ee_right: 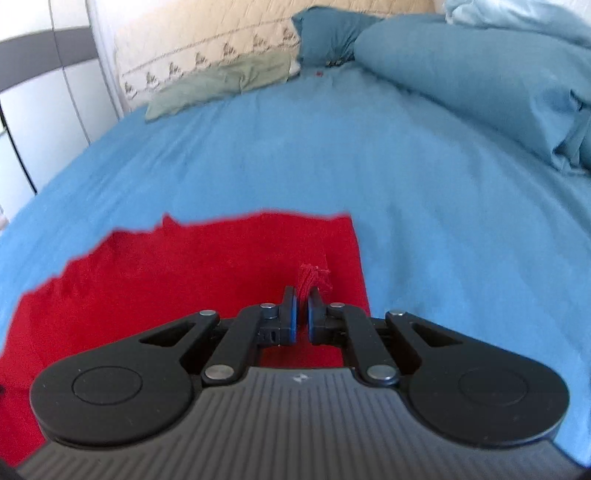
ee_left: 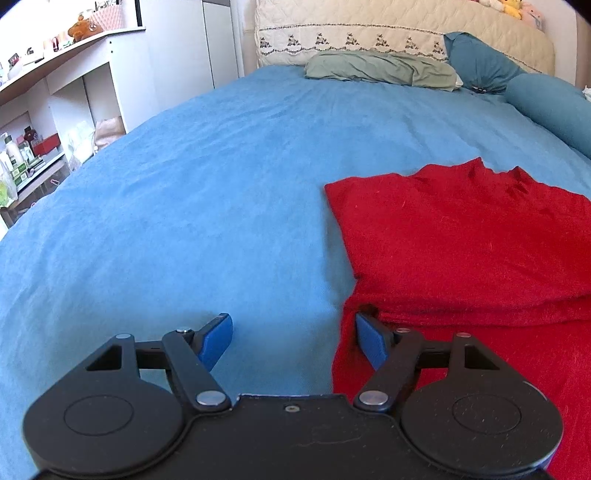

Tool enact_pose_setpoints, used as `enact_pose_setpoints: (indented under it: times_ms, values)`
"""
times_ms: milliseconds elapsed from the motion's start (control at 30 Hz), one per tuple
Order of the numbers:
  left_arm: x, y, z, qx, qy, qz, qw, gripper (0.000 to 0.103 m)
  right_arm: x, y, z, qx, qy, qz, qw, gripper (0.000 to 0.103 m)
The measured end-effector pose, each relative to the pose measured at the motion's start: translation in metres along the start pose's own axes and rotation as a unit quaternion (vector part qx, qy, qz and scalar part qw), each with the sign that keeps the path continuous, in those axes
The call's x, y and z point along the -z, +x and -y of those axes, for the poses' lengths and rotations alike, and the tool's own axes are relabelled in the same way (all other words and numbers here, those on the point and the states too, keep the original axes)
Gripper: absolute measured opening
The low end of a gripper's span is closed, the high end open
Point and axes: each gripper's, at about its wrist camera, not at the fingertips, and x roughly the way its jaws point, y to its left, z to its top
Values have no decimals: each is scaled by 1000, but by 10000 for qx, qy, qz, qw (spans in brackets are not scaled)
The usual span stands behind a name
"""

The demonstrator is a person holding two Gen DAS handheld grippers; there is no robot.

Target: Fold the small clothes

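The red garment (ee_left: 461,240) lies partly folded on the blue bed sheet (ee_left: 184,203); the right gripper (ee_right: 302,310) pinches its bunched edge, the left gripper (ee_left: 293,339) spread wide at its corner; folding looks unfinished

A blue-sheeted bed (ee_left: 221,184) with a quilted cream headboard (ee_left: 369,33) stands beside white shelving (ee_left: 74,81).

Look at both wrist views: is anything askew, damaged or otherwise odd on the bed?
Nothing looks damaged or spilled. The red garment lies partly folded on the blue sheet; the right gripper pinches a bunched bit of it, while the left gripper is open at its edge.
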Motion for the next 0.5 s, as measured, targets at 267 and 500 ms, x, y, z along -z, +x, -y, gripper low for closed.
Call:
enact_pose_setpoints:
  times_ms: [267,500]
  values:
    - [12,-13,-2,-32,171,-63,9998,78,22,-13,11,-48,-205,148,9997,75]
    - [17,-20,0,-41,160,-69,9998,77,22,-18,-23,-558,-765,535,9941,99]
